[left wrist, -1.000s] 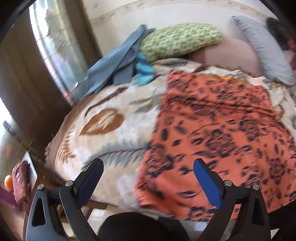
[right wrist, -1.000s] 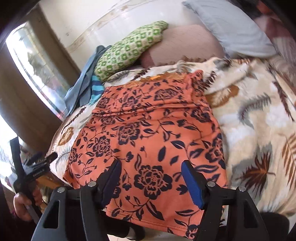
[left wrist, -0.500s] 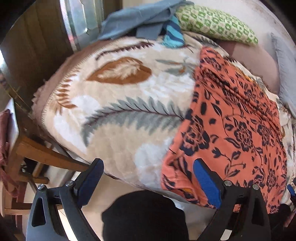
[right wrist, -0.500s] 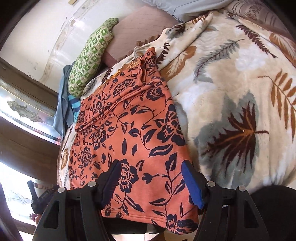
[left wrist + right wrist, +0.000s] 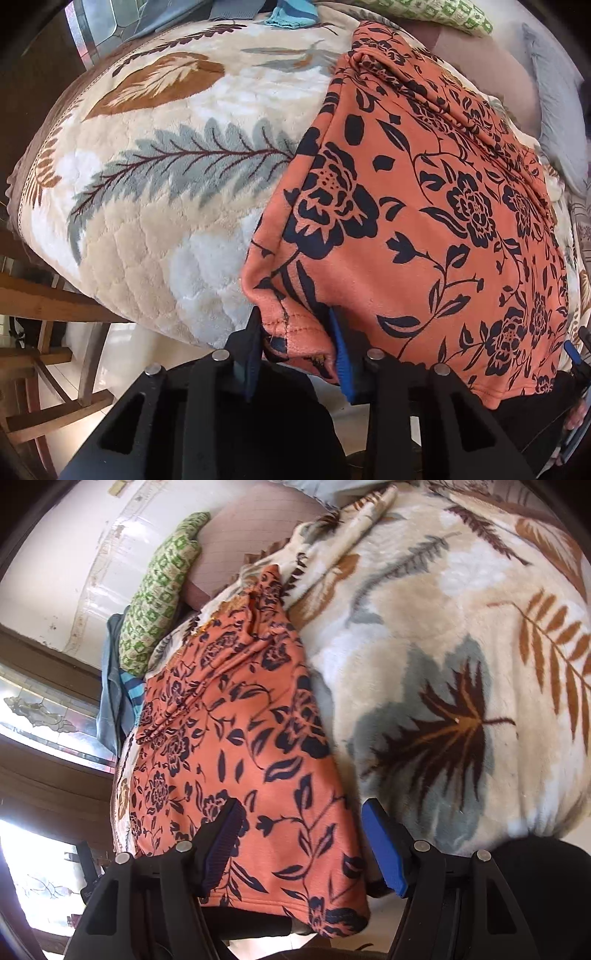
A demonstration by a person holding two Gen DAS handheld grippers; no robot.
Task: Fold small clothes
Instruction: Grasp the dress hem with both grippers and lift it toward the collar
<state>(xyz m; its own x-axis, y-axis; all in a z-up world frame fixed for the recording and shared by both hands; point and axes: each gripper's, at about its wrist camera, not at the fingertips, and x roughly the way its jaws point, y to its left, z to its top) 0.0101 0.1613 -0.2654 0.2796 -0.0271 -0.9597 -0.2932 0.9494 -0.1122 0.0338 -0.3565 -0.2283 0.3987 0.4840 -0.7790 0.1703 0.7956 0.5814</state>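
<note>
Garment (image 5: 424,229) hem between closing left fingers (image 5: 338,343)

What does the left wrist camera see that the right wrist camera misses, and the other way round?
Only the left wrist view shows the left tool, its jaws closing on the hemmed corner of the orange floral garment, and wooden furniture beside the bed. Only the right wrist view shows the right tool, open over the garment's other near corner. Both show the garment spread on the leaf-print blanket, the green patterned pillow and the striped blue cloth.
</note>
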